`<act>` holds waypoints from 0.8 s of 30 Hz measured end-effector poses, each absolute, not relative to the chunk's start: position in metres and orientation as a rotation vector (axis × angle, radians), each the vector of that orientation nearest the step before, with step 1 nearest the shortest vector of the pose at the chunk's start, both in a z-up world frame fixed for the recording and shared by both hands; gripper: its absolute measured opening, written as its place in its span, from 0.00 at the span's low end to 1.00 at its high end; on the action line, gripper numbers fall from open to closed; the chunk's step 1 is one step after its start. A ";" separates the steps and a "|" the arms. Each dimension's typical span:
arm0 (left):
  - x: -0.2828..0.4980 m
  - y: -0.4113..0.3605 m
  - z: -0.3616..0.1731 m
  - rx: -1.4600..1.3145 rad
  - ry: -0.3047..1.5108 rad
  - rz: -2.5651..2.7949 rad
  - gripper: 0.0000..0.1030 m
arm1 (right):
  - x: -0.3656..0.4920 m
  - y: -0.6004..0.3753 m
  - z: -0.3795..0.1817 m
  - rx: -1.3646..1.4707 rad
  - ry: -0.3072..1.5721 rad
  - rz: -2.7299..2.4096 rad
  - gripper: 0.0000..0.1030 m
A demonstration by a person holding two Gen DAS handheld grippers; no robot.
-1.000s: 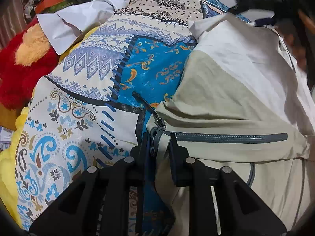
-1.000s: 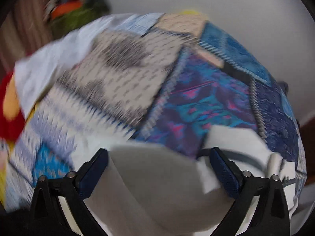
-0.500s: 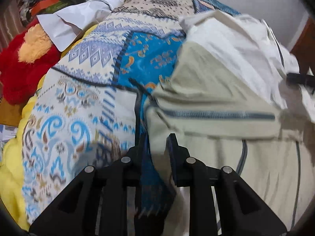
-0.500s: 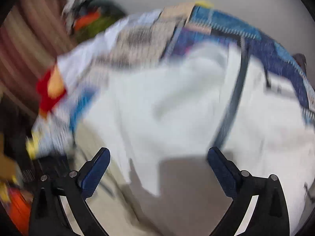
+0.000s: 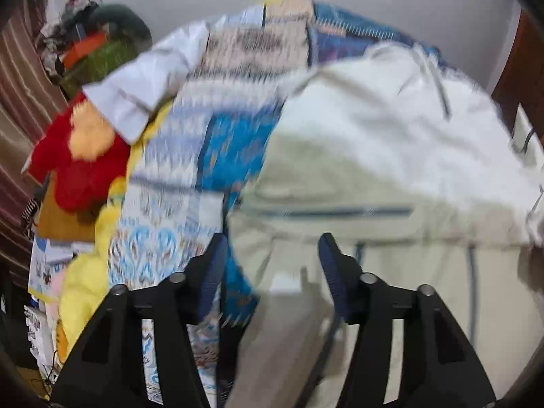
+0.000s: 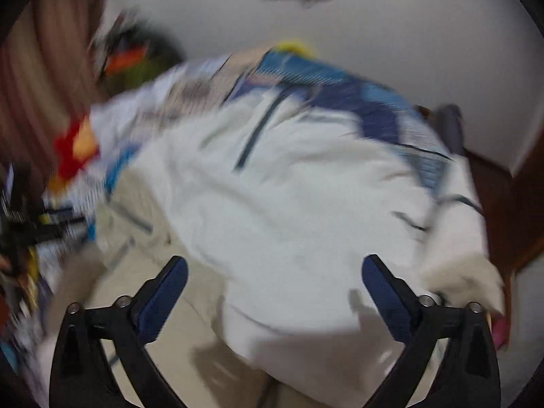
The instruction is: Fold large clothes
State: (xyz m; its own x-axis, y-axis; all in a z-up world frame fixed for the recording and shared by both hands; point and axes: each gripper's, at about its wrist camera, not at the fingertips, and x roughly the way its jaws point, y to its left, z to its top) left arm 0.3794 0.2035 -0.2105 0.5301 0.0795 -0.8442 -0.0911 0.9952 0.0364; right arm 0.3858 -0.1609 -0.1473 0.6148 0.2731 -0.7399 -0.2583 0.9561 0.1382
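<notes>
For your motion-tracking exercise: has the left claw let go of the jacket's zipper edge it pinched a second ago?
Yes. The left claw has just opened and pulled back from the jacket; the red plush toy now sits lower in view.

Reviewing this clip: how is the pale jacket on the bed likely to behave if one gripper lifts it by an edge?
The pale jacket would probably sag and drape: it lies in soft folds over the patterned bedspread. Its smooth, shell-like fabric may slip between pads. The zipper seam likely stays a little stiffer than the rest. It looks light for its bulk.
</notes>
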 end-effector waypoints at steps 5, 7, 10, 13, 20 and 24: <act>0.401 0.162 -0.180 -0.021 0.963 0.036 0.61 | 0.370 -0.262 -0.108 0.309 0.796 0.181 1.00; 0.408 0.140 -0.176 -0.024 0.955 -0.006 0.65 | 0.362 -0.290 -0.095 0.317 0.760 0.114 1.00; 0.416 0.107 -0.181 -0.020 0.962 -0.053 0.67 | 0.350 -0.328 -0.081 0.306 0.734 0.048 1.00; 0.430 0.072 -0.198 -0.016 1.008 -0.106 0.71 | 0.345 -0.360 -0.090 0.346 0.765 0.006 1.00; 0.449 0.005 -0.257 0.000 1.161 -0.197 0.71 | 0.371 -0.406 -0.177 0.591 1.021 0.087 1.00; 0.451 -0.002 -0.276 -0.032 1.145 -0.143 0.75 | 0.397 -0.405 -0.216 0.743 1.080 0.124 1.00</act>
